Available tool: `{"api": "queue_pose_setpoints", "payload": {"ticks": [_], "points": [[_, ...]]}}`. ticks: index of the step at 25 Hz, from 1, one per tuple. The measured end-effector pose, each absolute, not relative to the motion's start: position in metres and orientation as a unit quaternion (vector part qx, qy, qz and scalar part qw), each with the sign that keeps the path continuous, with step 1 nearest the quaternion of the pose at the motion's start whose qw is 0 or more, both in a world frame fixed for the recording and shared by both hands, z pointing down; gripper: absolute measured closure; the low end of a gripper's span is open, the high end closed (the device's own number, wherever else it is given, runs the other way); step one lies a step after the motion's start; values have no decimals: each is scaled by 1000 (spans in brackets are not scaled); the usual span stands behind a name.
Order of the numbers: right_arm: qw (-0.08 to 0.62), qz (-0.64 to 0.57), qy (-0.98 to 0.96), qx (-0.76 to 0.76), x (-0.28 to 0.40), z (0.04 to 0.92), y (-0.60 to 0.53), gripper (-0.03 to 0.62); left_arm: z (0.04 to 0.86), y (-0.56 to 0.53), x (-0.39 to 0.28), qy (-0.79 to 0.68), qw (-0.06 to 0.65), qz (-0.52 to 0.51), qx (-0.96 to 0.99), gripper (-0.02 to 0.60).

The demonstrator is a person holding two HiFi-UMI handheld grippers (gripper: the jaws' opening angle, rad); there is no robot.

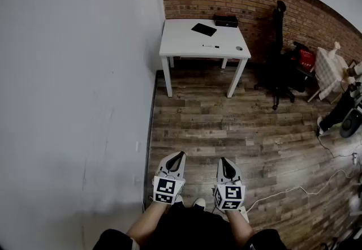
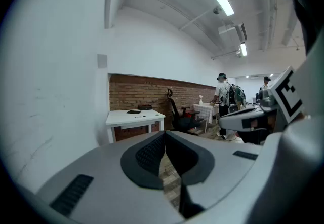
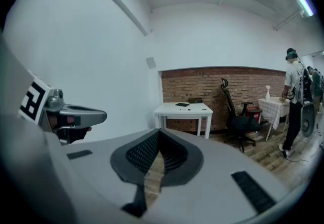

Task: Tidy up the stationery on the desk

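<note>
Not started: left hand-held gripper & right hand-held gripper both closed, empty, well apart from tabletop; pen, notebook untouched.

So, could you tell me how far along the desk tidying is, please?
Nothing looks done yet. On the white desk across the room, the pen, flat black pad, small round item and black box lie spread out. Nothing is in hand: the left tool and right tool are shut and empty. The walk over and all the tidying remain.
</note>
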State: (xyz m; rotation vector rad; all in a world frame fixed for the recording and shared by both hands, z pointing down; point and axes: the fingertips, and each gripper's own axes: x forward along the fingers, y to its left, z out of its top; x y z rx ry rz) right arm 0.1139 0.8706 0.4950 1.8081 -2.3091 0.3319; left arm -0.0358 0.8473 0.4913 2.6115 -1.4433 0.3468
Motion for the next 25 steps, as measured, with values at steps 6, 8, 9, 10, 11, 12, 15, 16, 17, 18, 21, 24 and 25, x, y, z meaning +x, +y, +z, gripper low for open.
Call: {"api": "queue_pose_setpoints", "payload": {"ticks": [6, 8, 9, 10, 11, 12, 15, 16, 17, 18, 21, 24, 25], "points": [[72, 127, -774, 616, 126, 497, 871, 571, 490, 851, -31, -481, 69, 117, 866, 566], [75, 117, -772, 620, 127, 496, 872, 571, 492, 852, -31, -482, 70, 116, 866, 566], [75, 114, -771, 622, 128, 496, 873, 571, 493, 853, -30, -481, 71, 116, 866, 566], [74, 114, -771, 622, 129, 496, 874, 571, 493, 854, -29, -480, 70, 118, 867, 566], [74, 115, -771, 622, 128, 496, 875, 571, 492, 855, -28, -479, 70, 119, 867, 566], [75, 115, -771, 622, 128, 496, 876, 571, 492, 856, -27, -478, 70, 120, 867, 566], [79, 115, -773, 619, 128, 496, 880, 571, 492, 858, -24, -479, 70, 119, 867, 566], [80, 114, -774, 618, 127, 496, 882, 571, 491, 858, -23, -480, 70, 119, 866, 566], [81, 114, -775, 616, 127, 497, 883, 571, 491, 859, -23, -480, 70, 119, 866, 566], [82, 115, -775, 615, 127, 498, 884, 571, 491, 859, -22, -481, 69, 119, 866, 566], [85, 119, -776, 614, 129, 502, 890, 571, 495, 865, -21, -484, 72, 118, 864, 566], [84, 121, -778, 611, 134, 502, 895, 571, 493, 870, -16, -488, 72, 116, 862, 566], [85, 122, -779, 609, 137, 502, 896, 571, 492, 871, -14, -490, 73, 116, 861, 566]]}}
